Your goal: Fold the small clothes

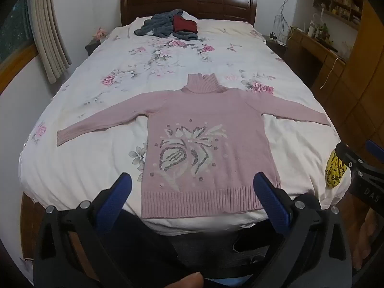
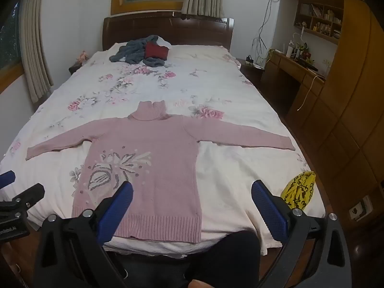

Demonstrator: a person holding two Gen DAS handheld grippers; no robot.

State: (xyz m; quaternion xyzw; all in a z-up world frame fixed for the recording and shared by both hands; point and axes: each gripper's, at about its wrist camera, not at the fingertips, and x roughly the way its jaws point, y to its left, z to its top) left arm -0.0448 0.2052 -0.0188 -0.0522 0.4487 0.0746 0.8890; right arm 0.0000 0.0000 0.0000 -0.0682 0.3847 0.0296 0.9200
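Note:
A pink turtleneck sweater (image 1: 206, 124) (image 2: 153, 148) with a grey and white flower pattern lies flat on the bed, face up, both sleeves spread sideways, its ribbed hem at the near edge. My left gripper (image 1: 192, 187) hovers open above the hem, nothing between its blue pads. My right gripper (image 2: 192, 196) is open too, held over the sweater's lower right side and hem, empty. The right gripper also shows at the right edge of the left wrist view, and the left gripper at the left edge of the right wrist view.
The bed (image 1: 120, 76) (image 2: 216, 91) has a white floral cover. A pile of grey and dark red clothes (image 1: 168, 25) (image 2: 141, 52) sits near the headboard. A yellow patterned cloth (image 1: 334, 170) (image 2: 298, 189) lies at the near right corner. A wooden desk and wardrobe (image 2: 336, 110) stand to the right.

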